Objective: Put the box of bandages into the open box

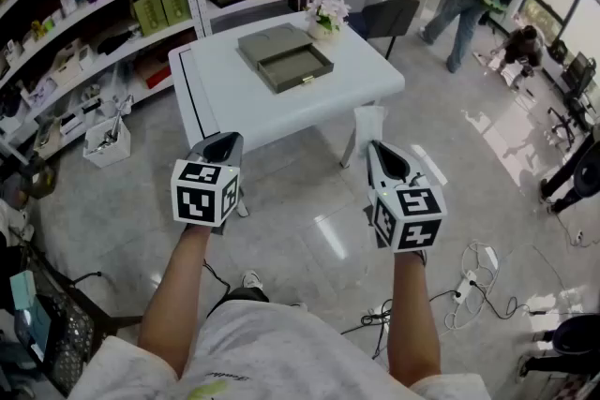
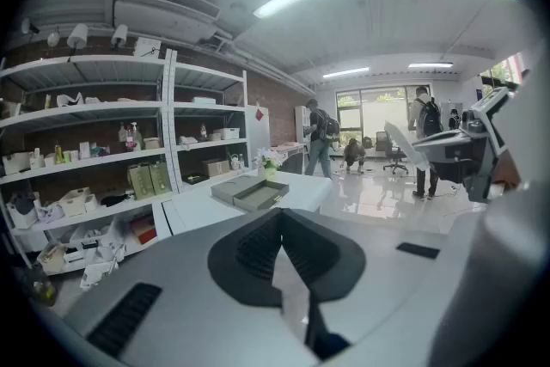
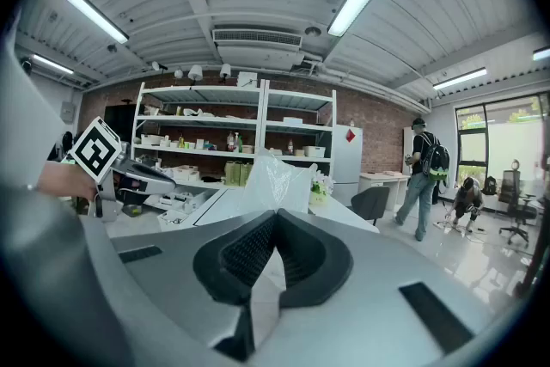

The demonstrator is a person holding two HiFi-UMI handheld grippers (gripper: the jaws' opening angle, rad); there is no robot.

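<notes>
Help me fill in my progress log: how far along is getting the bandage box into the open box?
Done: nothing yet; the open box on the table looks bare inside. In hand: the right gripper is shut on a pale translucent packet, presumably the bandages; the left gripper is shut and empty. Left: cross the floor to the table and set the packet in.

The person wears a white short-sleeved T-shirt (image 1: 281,356) with a faint print on its front, and a white shoe (image 1: 251,279). The left gripper (image 1: 225,141) and right gripper (image 1: 377,149) are pale grey moulded shells that taper to dark tips. Each carries a white marker cube (image 1: 204,192) printed with black squares. Black ribbed pads (image 2: 256,252) line the jaws, and black rectangular slots mark the shells.
</notes>
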